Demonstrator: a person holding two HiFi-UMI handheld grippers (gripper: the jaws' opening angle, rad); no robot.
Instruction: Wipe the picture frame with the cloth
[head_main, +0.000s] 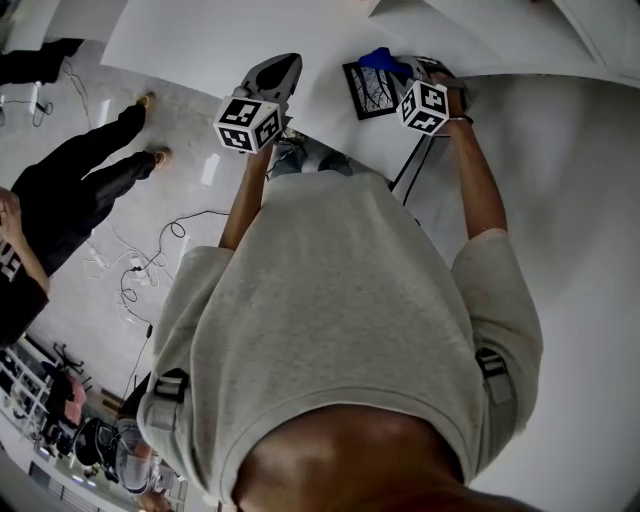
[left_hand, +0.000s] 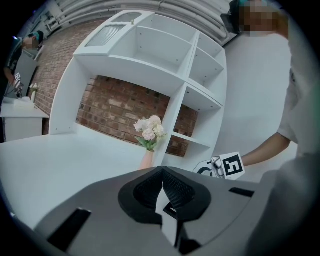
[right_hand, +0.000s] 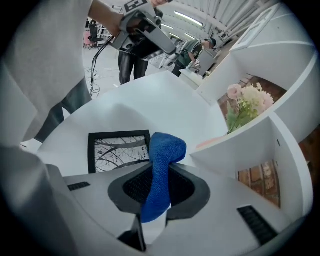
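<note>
A black picture frame (head_main: 368, 90) with a branch print lies flat on the white table (head_main: 200, 40); it also shows in the right gripper view (right_hand: 118, 150), just ahead of the jaws. My right gripper (right_hand: 161, 175) is shut on a blue cloth (right_hand: 161, 165), whose folded end sticks up past the jaws, beside the frame's right edge. In the head view the cloth (head_main: 380, 60) sits at the frame's far corner, under the right gripper (head_main: 405, 72). My left gripper (left_hand: 162, 186) is shut and empty, held over the table's edge (head_main: 270, 85), left of the frame.
A white shelving unit (left_hand: 165, 65) with a brick back stands on the table. A vase of pale flowers (right_hand: 245, 107) is next to its side wall. People stand on the floor at left (head_main: 70, 180), with cables (head_main: 150, 260) trailing there.
</note>
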